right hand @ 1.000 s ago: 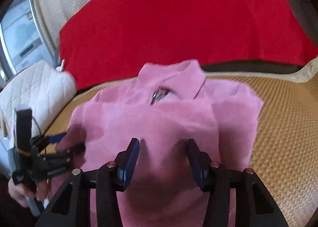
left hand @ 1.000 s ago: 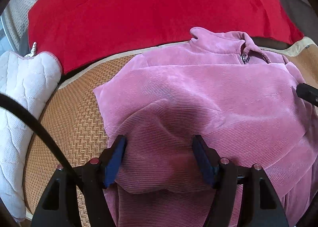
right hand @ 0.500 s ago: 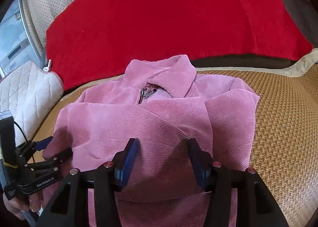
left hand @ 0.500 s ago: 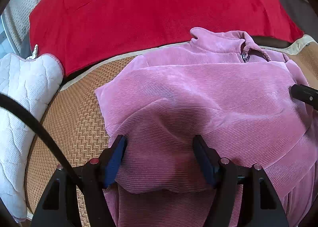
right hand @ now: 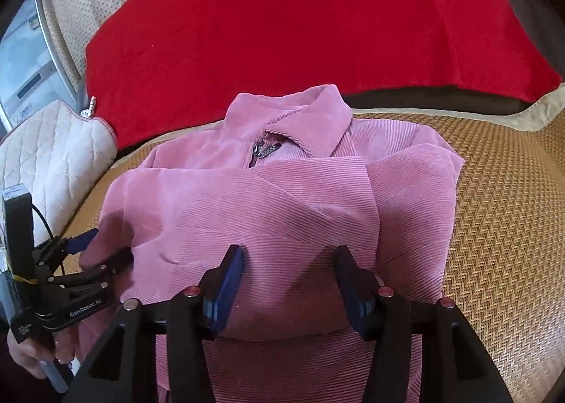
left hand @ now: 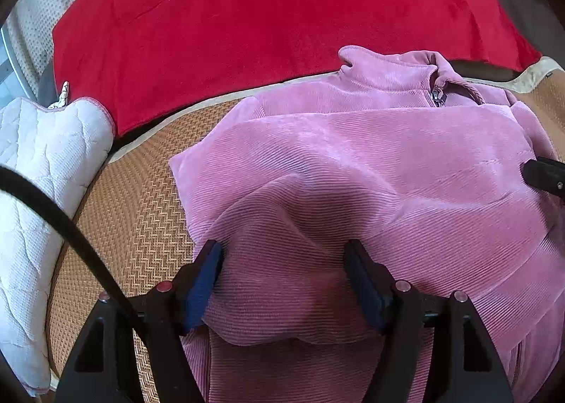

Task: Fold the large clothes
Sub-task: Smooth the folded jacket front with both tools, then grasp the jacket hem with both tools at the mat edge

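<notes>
Left wrist view: pink corduroy jacket (left hand: 370,173) laid on woven mat (left hand: 141,212), collar away. Left hand-held gripper (left hand: 282,279) seen opening, folded hem between jaws; right hand-held gripper (right hand: 289,283) half-spread astride fabric.

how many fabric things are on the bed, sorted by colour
pink: 1, the corduroy jacket
red: 1, the blanket
white: 1, the quilted pillow
tan: 1, the woven mat under the jacket
total: 4
</notes>
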The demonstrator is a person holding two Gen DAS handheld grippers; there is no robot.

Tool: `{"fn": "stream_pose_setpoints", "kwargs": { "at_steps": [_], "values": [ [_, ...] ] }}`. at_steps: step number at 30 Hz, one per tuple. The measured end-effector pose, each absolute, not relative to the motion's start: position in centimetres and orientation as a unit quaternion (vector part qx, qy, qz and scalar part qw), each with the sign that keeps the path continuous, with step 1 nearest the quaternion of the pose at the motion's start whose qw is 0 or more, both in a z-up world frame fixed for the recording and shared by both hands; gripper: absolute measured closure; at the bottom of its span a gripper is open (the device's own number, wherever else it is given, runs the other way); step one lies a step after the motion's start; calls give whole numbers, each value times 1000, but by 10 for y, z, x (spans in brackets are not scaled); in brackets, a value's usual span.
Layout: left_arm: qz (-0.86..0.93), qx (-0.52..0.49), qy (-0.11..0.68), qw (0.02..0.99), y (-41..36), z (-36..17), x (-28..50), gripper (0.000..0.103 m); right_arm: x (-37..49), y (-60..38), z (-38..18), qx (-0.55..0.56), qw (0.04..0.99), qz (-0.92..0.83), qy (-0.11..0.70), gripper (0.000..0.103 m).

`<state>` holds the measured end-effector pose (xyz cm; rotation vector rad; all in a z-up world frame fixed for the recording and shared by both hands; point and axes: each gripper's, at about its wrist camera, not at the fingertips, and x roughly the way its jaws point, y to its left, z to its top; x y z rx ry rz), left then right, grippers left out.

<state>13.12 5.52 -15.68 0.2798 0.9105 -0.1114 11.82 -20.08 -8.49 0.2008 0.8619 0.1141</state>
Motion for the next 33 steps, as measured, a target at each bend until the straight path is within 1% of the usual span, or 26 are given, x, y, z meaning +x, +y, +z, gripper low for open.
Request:
{"fn": "stream_pose_setpoints", "kwargs": {
  "at_steps": [7,12,19,20,21,23,28,33],
  "values": [
    [-54,135,436,888,56,-156,129,30,106,-200,-76,90,908,66,404,46],
    [-53,136,435,889,57,-155,127,30,107,-195,-88,77,899,65,427,46],
    [-57,131,423,895,71,-139,111,30,92,-204,-73,91,898,88,420,45],
    [-58,129,420,896,76,-137,107,30,88,-206,-70,92,899,92,417,43],
    [-60,126,420,897,80,-135,103,30,85,-208,-68,92,900,96,416,35],
    [-59,114,424,897,94,-133,93,30,74,-213,-65,91,903,102,408,30],
    [-46,92,422,901,121,-130,60,30,40,-228,-67,73,905,116,403,30],
    [-57,52,435,897,139,-140,8,30,0,-242,-66,61,909,131,392,30]
  ]
}}
